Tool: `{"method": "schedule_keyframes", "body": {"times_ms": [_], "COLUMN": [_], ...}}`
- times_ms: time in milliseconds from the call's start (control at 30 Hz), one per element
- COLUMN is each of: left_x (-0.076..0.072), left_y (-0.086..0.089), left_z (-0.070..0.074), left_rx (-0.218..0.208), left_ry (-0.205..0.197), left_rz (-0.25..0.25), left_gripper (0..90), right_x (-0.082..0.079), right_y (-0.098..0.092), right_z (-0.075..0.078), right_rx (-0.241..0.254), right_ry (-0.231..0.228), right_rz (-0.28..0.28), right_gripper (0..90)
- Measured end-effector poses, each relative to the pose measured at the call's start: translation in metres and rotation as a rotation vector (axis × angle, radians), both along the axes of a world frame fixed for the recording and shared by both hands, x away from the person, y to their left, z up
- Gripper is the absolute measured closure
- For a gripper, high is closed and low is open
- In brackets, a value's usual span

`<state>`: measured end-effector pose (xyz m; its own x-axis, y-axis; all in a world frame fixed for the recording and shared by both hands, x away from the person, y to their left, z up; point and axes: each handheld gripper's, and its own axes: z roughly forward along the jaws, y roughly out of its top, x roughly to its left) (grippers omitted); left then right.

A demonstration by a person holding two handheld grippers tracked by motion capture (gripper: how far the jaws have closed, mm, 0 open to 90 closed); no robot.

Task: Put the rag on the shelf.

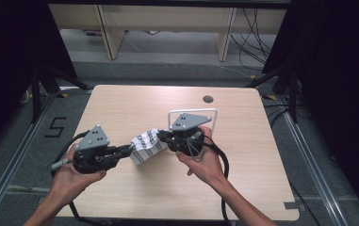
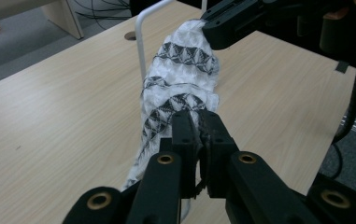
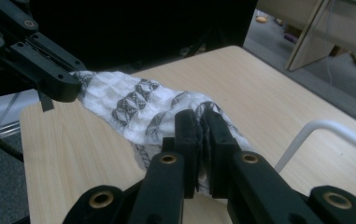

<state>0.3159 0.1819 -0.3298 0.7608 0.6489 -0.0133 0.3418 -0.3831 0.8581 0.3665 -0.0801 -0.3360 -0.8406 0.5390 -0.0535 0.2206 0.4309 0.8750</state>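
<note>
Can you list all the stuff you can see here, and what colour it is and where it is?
cloth: 1, white with black pattern, held up over the table between the two grippers
rack: 1, white bent tube, standing on the table behind the right gripper
table: 1, light wood, middle of the room, with a round hole near its far edge
shelves: pale wood, on the floor beyond the table
cables: several, black, on the floor at the far right
left gripper: 1, black with a grey plate, shut on the cloth's left end
right gripper: 1, black with a grey plate, shut on the cloth's right end
hands: 2, one on each gripper, coming in from the near edge
</note>
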Motion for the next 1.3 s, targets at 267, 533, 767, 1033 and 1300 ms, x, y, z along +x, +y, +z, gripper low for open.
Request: {"method": "schedule_keyframes", "body": {"times_ms": [267, 533, 767, 1033, 1300], "left_x": [0.002, 0.008, 0.019, 0.040, 0.061], "left_y": [-0.010, -0.026, -0.046, -0.068, -0.086], "left_z": [0.037, 0.048, 0.050, 0.058, 0.064], "left_rx": [-0.021, -0.037, -0.041, -0.058, -0.073], "left_ry": [-0.035, -0.052, -0.050, -0.058, -0.056], "left_rz": [-0.023, -0.055, -0.079, -0.074, -0.064], "left_gripper": [85.2, 85.2, 85.1, 85.1, 85.1], "right_x": [-0.007, -0.011, -0.014, -0.010, 0.002], "right_y": [-0.008, -0.030, -0.051, -0.078, -0.098], "right_z": [0.029, 0.039, 0.043, 0.049, 0.053], "right_rx": [0.031, 0.057, 0.072, 0.093, 0.111], "right_ry": [-0.031, -0.038, -0.049, -0.071, -0.058], "right_rz": [0.002, -0.023, -0.074, -0.123, -0.193], "right_gripper": [86.4, 86.3, 86.3, 86.3, 86.3]}}
